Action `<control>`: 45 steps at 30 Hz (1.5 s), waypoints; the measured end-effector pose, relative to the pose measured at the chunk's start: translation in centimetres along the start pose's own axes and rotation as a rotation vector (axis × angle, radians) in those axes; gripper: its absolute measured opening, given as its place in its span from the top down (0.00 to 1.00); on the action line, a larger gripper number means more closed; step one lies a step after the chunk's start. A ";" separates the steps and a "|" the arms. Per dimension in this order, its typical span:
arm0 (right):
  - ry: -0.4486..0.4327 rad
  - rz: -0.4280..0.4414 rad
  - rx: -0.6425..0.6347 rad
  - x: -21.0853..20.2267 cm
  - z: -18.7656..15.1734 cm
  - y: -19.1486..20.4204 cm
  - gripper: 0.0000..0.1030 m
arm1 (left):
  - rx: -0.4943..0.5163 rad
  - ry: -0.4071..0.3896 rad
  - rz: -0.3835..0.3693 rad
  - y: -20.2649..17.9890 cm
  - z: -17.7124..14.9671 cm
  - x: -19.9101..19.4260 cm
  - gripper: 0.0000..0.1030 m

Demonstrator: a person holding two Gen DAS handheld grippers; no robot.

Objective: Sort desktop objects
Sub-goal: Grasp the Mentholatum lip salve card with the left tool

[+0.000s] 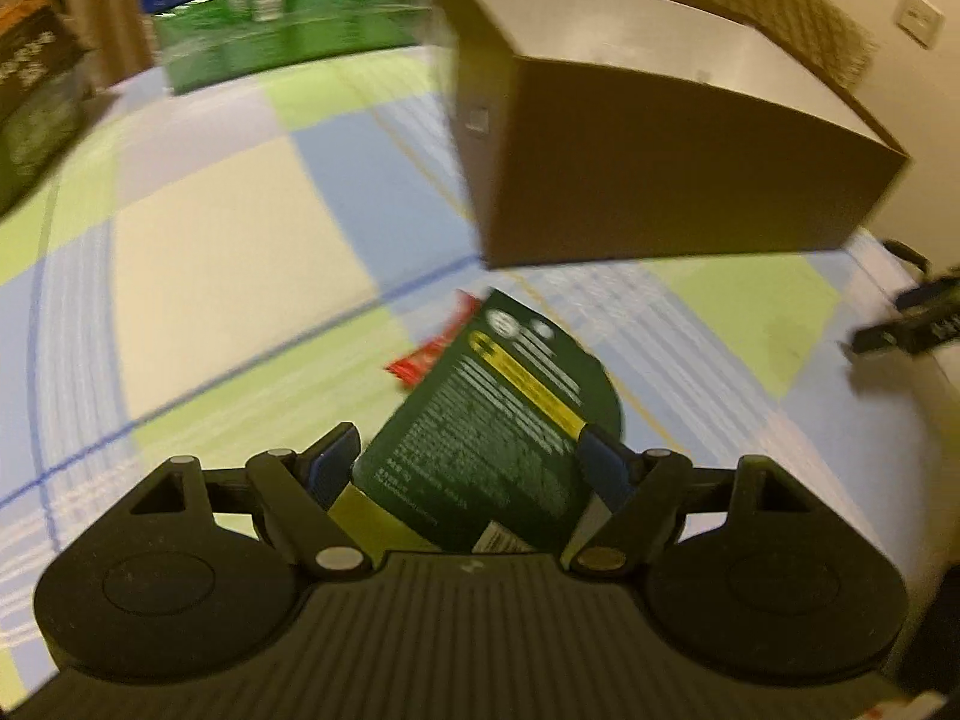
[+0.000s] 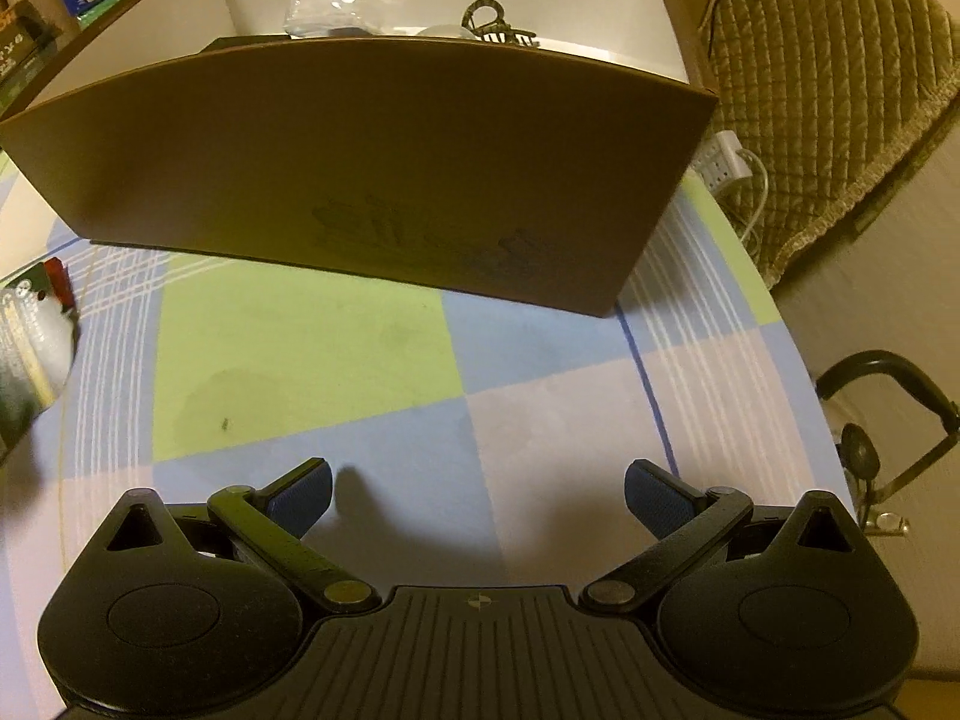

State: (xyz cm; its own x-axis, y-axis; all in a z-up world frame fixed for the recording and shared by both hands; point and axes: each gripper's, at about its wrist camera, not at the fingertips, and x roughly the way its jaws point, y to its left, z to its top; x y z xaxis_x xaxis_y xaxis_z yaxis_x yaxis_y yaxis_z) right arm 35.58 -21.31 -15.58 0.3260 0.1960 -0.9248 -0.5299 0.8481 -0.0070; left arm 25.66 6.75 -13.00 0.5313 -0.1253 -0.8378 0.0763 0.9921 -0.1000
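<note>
Left wrist view: we see the left tongs (image 1: 468, 450) clenched on a dark green packet (image 1: 498, 420), tilted, lifted above the counter (image 1: 240, 228).
Behind packet: a red wrapper (image 1: 435, 348) on the checked cloth.
Box: the brown cardboard box (image 1: 660, 168) stands just beyond.
Right tongs (image 2: 480, 495): released, holding nothing, facing the box (image 2: 360, 168); we make out a clip (image 2: 489, 21) inside.

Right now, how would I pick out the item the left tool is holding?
Start at the big brown cardboard box on the checked tablecloth. In front of its near corner, the left tool clamps a dark green packet. It alone has a yellow stripe and dense white print; the red wrapper behind it lies loose on the cloth.
</note>
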 end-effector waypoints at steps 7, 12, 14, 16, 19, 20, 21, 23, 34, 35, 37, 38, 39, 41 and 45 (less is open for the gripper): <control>-0.001 -0.004 0.004 -0.3 -0.6 -0.7 0.02 | -0.001 0.016 -0.048 -4.6 -1.4 0.2 0.47; -0.008 -0.009 0.007 -0.4 -1.3 -1.0 0.02 | -0.196 -0.009 -0.061 -4.1 -1.3 0.5 0.67; -0.012 -0.011 0.009 -0.5 -1.5 -1.3 0.02 | -0.258 -0.016 -0.080 -3.8 -1.4 0.3 0.70; -0.018 -0.013 0.009 -0.6 -1.7 -2.0 0.02 | -0.283 -0.019 -0.083 -3.5 -1.3 0.0 0.72; -0.023 -0.013 0.013 -0.9 -1.9 -2.7 0.02 | -0.252 -0.026 -0.057 -4.2 -1.0 -0.9 0.74; -0.025 -0.014 0.016 -0.9 -2.0 -2.9 0.02 | -0.216 -0.029 -0.033 -4.7 -0.8 -1.4 0.74; -0.027 -0.013 0.017 -1.0 -2.0 -3.1 0.02 | -0.175 -0.029 -0.007 -5.4 -0.6 -1.8 0.74; -0.032 -0.011 0.018 -1.2 -2.1 -3.4 0.02 | -0.058 -0.029 0.054 -7.0 -0.2 -2.7 0.75; -0.050 0.011 0.005 -1.8 -2.5 -4.1 0.02 | 0.454 0.008 0.329 -14.4 -1.9 -5.6 0.76; -0.051 0.012 0.002 -1.8 -2.5 -4.2 0.02 | 0.487 0.009 0.343 -14.9 -2.3 -5.6 0.76; -0.052 0.016 -0.002 -1.8 -2.6 -4.4 0.02 | 0.527 0.015 0.365 -15.9 -2.9 -5.5 0.76; -0.053 0.018 -0.004 -1.8 -2.6 -4.4 0.02 | 0.539 0.019 0.361 -16.3 -3.1 -5.3 0.77; -0.054 0.020 -0.005 -1.9 -2.6 -4.5 0.02 | 0.542 0.022 0.336 -16.6 -3.3 -5.2 0.78; -0.056 0.021 -0.012 -2.0 -2.7 -4.6 0.02 | 0.496 0.021 0.265 -17.0 -3.5 -5.3 0.74; -0.056 0.025 -0.020 -2.1 -2.8 -4.9 0.02 | 0.383 0.018 0.159 -17.2 -3.8 -5.6 0.71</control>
State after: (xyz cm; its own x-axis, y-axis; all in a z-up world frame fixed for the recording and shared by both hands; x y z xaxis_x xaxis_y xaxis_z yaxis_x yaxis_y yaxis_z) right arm 35.28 -27.24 -14.70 0.3552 0.2450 -0.9021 -0.5540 0.8325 0.0080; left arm 18.15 -9.59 -8.59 0.5471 0.0326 -0.8364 0.3049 0.9228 0.2354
